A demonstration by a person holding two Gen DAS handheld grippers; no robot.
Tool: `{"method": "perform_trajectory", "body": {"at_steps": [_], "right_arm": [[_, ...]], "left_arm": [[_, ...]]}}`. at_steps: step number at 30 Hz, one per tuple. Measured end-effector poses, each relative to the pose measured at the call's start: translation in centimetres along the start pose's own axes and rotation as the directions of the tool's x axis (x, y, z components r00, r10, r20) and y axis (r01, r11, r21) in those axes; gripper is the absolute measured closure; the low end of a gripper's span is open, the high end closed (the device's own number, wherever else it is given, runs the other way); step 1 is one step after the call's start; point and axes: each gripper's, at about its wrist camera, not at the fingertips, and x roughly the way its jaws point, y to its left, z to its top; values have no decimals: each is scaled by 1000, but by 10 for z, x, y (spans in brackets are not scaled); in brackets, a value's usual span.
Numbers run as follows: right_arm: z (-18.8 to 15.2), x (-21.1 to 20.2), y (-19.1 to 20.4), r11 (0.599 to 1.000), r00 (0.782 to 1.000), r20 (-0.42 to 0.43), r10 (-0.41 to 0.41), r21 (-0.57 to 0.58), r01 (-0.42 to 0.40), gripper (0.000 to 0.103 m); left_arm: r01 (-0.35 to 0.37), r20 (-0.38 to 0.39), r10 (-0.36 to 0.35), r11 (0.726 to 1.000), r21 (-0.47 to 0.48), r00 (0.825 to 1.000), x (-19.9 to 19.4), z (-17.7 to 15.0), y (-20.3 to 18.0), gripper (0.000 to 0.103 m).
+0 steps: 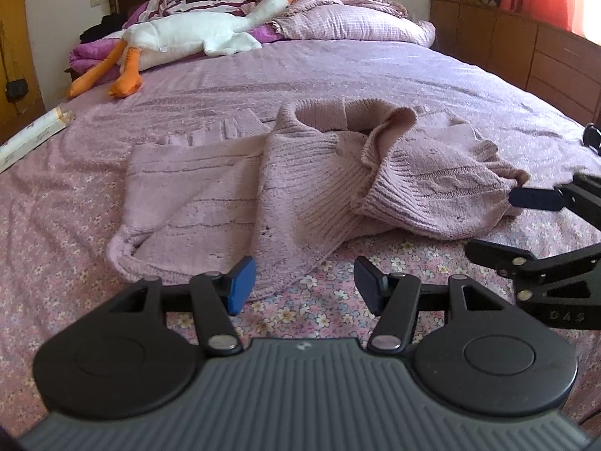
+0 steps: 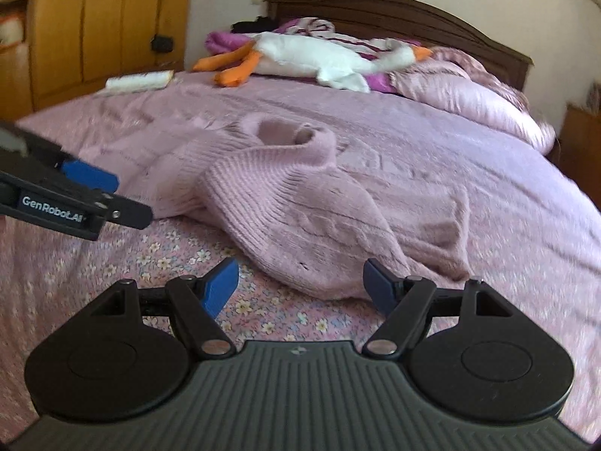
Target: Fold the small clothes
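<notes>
The pink sweater (image 1: 300,173) is seen lying crumpled on the bed (image 1: 375,71), collar at the far side, hem near. Its long axis is run left to right, one sleeve laid flat to the left, the other side bunched up on the right. The left tool (image 1: 304,282) is held spread, nothing pinched, with the near hem just beyond its tips. The right tool (image 2: 300,282) is likewise held spread and empty, the bunched right fold lying just ahead of it. Both are about equally near; the left is judged better placed for the hem, the right for the bunched side. Plenty of open bedspread is left near and to the right for flattening. The plush goose (image 1: 195,34) and pillows (image 1: 353,22) are kept well apart at the far end.
</notes>
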Motion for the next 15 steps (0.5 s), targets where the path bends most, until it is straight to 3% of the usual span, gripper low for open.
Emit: {"method": "perform_trajectory", "body": {"at_steps": [11, 15], "right_arm": [[15, 42, 31, 990, 999, 7, 40, -133, -39, 25], [14, 55, 32, 993, 1000, 22, 16, -116, -14, 43]], "left_arm": [[-32, 1, 32, 999, -12, 999, 7, -2, 4, 43], [-38, 3, 38, 999, -15, 999, 9, -2, 9, 43]]}}
